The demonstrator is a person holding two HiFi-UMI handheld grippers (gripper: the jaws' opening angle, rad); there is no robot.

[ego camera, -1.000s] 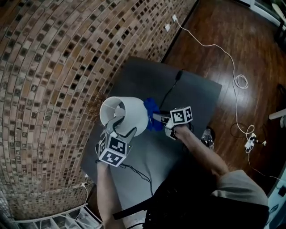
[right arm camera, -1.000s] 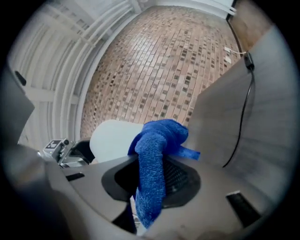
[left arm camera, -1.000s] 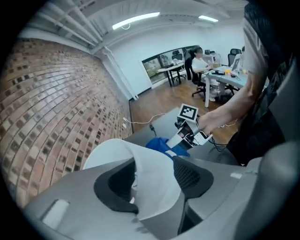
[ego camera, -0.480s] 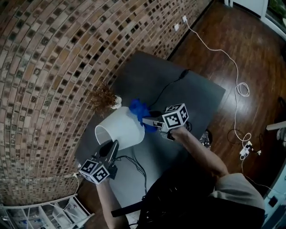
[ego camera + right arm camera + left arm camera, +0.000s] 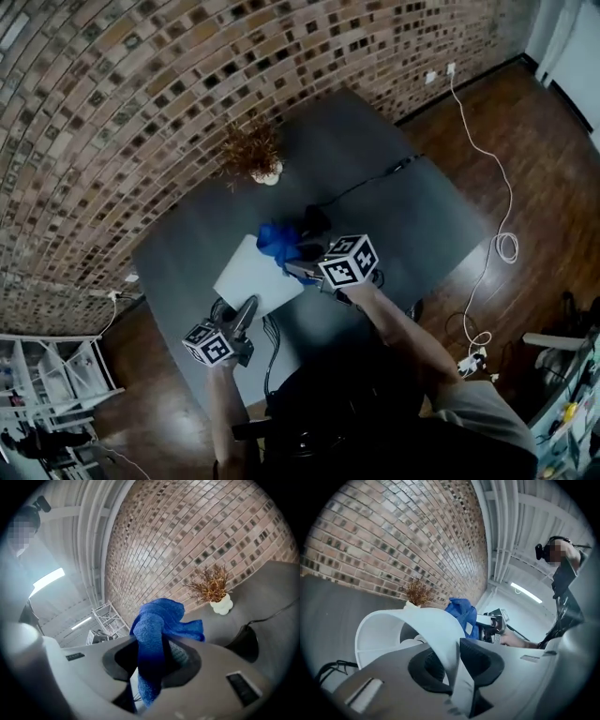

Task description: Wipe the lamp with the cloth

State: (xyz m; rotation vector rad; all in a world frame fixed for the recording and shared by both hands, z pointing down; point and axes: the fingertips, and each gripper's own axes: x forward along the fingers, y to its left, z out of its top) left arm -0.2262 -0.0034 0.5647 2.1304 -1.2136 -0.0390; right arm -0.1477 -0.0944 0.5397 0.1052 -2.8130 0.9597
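The white lamp shade (image 5: pixel 255 277) leans over the dark grey table (image 5: pixel 412 220), its open rim toward me and its dark base (image 5: pixel 314 222) behind it. My left gripper (image 5: pixel 247 314) has the near rim of the lamp shade (image 5: pixel 408 625) between its pads, which press on it while the jaws are opening. My right gripper (image 5: pixel 298 269) is shut on the blue cloth (image 5: pixel 278 241), held against the shade's far upper end. In the right gripper view the blue cloth (image 5: pixel 157 620) bunches up out of the right gripper (image 5: pixel 152 660).
A small white vase of dried twigs (image 5: pixel 255 155) stands at the table's far side by the brick wall. The lamp's black cable (image 5: pixel 370 183) runs across the table. A white cord (image 5: pixel 502 244) lies on the wood floor to the right. Shelving (image 5: pixel 47 375) stands at lower left.
My left gripper closed on the shade's rim and drew back toward me and lower. The shade tipped over further. The right gripper carried the cloth across to the shade's far end.
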